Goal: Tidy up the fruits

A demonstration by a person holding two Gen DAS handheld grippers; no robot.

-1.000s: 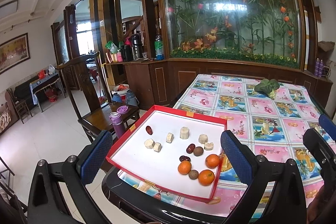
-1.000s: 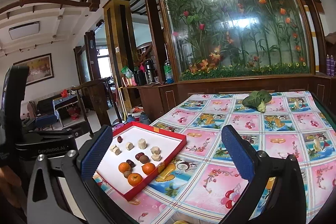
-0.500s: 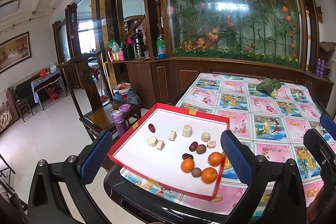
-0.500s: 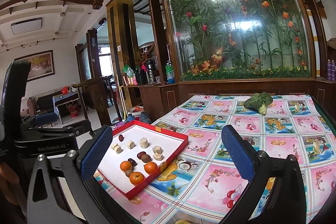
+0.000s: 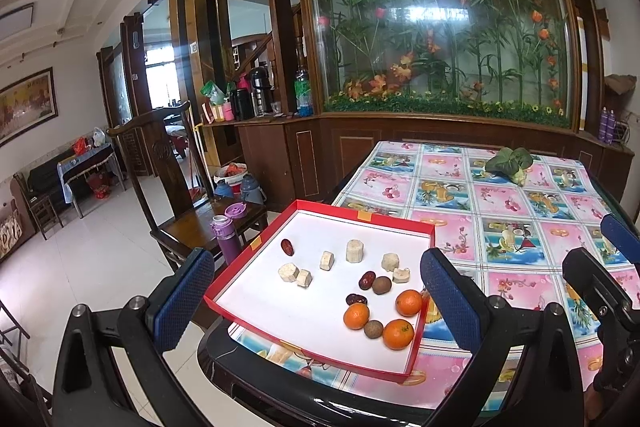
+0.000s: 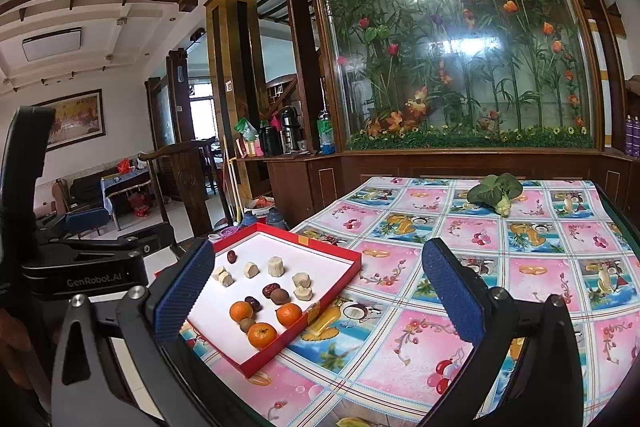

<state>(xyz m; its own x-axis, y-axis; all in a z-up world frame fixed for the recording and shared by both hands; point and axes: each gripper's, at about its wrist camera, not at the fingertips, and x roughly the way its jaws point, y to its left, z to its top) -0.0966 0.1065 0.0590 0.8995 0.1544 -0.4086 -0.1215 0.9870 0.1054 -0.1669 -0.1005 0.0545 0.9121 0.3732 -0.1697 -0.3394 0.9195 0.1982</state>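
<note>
The left tool [image 5: 316,301] hangs spread and empty over the red tray [image 5: 362,217] at the tabletop's [image 5: 500,195] left edge, which holds three tangerines [image 5: 398,334], red dates and pale chunks, while the right tool [image 6: 316,301] hovers spread beside it.
</note>
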